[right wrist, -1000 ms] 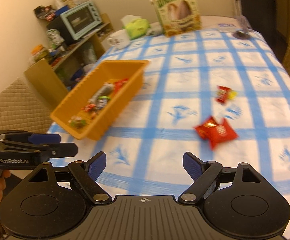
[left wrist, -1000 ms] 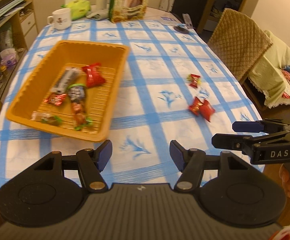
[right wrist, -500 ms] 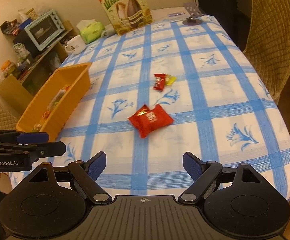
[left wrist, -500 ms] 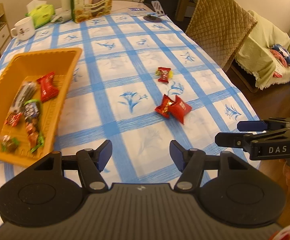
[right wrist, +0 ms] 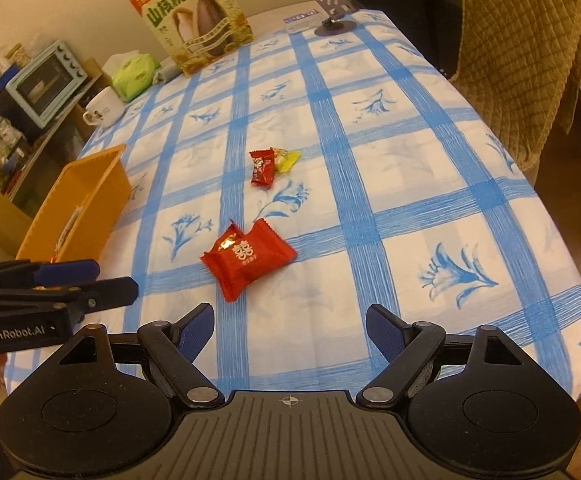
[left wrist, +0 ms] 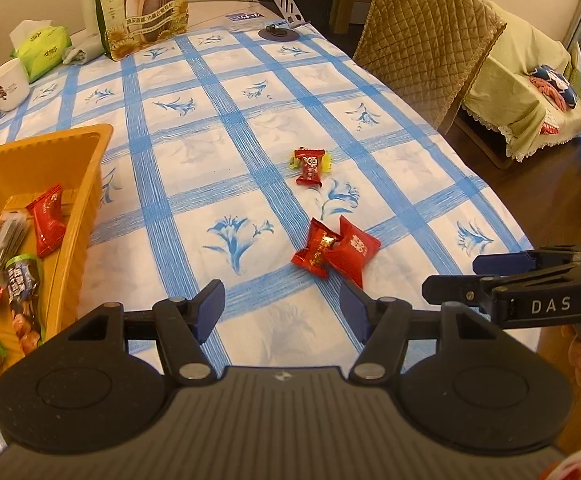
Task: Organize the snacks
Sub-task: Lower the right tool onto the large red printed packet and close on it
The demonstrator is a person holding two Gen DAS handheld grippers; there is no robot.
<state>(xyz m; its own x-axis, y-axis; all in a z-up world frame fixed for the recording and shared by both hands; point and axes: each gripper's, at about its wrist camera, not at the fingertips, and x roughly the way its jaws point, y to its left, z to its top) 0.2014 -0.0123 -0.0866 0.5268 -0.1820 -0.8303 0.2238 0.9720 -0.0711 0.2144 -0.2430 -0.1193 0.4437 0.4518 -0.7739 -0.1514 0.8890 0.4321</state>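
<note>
An orange tray (left wrist: 86, 184) holding several wrapped snacks sits at the table's left; it also shows in the right wrist view (right wrist: 90, 188). Two red snack packets (left wrist: 336, 250) lie together on the blue checked cloth, one half under the other (right wrist: 250, 258). Farther off lie a small red candy (left wrist: 309, 165) and a yellow one (right wrist: 286, 159) touching it. My left gripper (left wrist: 282, 310) is open and empty, just short of the red pair. My right gripper (right wrist: 290, 330) is open and empty, also just short of them.
A large sunflower-seed bag (left wrist: 142, 4), a tissue pack (left wrist: 42, 50), a white mug (left wrist: 8, 86) and a phone stand (left wrist: 286, 16) stand at the far end. A quilted chair (left wrist: 426, 48) is at the table's right edge. Shelves with a toaster oven (right wrist: 46, 82) are left.
Both grippers have swung right, away from the tray and toward the loose red packets, which now lie closer and centred ahead. Both jaws stay open.
</note>
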